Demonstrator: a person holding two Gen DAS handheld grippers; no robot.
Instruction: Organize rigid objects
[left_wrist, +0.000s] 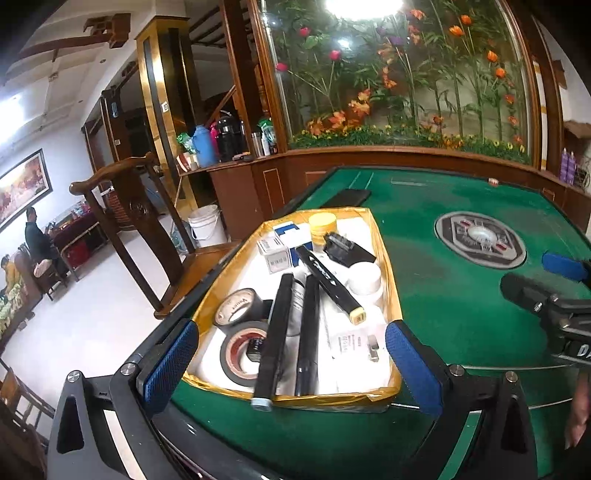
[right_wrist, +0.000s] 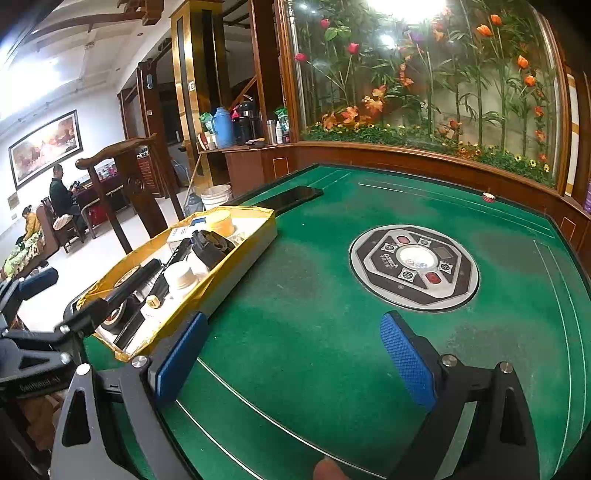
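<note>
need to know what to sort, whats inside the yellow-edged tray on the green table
In the yellow-edged tray: two black tape rolls, three long black sticks, a yellow-lidded jar, a white round tub, small white boxes and a black clip-like part. The sticks cover whatever lies beneath.

Both grippers wide open, nothing held.

Left gripper (left_wrist: 291, 354): jaws spread, blue pads (left_wrist: 415, 363) apart with no contact on either, pointed forward and tilted downward. Right gripper (right_wrist: 293, 356): same pose, jaws spread, blue pads (right_wrist: 408, 360) bare, angled down. The two sit side by side, each one's fingers showing at the edge of the other's wrist view. A fingertip (right_wrist: 327, 469) of the holding hand shows at the right view's bottom edge.
</note>
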